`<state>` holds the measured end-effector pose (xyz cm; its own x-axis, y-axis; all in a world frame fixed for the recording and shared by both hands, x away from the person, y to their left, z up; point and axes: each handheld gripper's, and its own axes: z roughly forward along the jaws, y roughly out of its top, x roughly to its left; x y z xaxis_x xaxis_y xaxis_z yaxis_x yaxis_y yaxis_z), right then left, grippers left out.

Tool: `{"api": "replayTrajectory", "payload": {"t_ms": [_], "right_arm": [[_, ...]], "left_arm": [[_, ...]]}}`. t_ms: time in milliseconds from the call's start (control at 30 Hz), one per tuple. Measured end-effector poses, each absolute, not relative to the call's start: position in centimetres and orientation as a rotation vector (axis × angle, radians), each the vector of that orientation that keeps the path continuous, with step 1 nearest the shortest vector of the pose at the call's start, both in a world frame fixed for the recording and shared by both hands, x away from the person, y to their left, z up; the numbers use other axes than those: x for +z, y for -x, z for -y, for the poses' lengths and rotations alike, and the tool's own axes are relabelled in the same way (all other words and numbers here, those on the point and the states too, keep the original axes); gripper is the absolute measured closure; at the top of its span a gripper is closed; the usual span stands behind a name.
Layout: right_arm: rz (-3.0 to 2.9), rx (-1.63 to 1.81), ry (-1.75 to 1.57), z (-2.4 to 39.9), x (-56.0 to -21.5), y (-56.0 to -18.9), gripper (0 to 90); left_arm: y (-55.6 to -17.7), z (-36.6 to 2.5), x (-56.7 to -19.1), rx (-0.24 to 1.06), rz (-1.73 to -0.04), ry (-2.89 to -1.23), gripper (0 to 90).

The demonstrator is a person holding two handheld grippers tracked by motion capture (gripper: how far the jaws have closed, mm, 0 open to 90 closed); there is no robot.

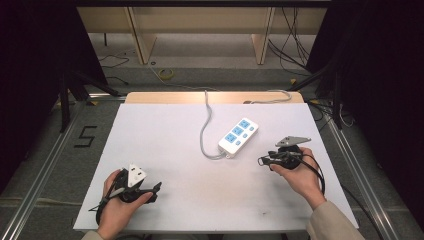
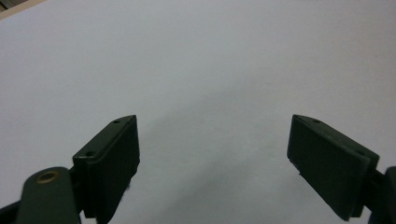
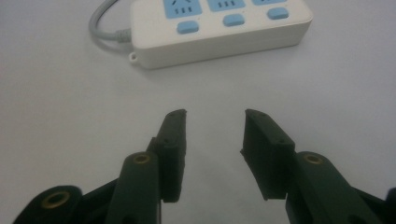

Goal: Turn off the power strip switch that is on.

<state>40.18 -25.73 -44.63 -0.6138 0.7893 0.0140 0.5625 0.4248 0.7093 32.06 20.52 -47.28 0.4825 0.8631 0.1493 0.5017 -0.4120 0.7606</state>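
A white power strip with blue sockets and blue switches lies right of the table's middle, its grey cord curling back toward the far edge. The right gripper rests on the table just right of the strip, held by a hand, pointing left at it. In the right gripper view the power strip lies a short way beyond the open right gripper, with nothing between the jaws. The left gripper sits at the near left in a hand. Its jaws stand wide apart over bare white table, left gripper open and empty.
The white table top has a wooden strip along its far edge. Beyond it are desk legs, floor cables and a yellow coil. Dark curtains and stands flank both sides. A "5" mark is on the floor at left.
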Motion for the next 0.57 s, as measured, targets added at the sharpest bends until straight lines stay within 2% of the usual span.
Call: {"api": "replayTrajectory", "payload": {"t_ms": [233,567], "right_arm": [[-2.35,1.057,-1.128,26.4,-45.8,-37.1,53.2],[-2.341,1.107,-1.109,26.5,-47.2,-34.3,50.0]], "left_arm": [[-32.0,-20.5,-47.4,0.707,-1.124,-2.081,16.8],[-32.4,-20.6,-47.9,0.68,-1.141,-2.091,16.0]]}}
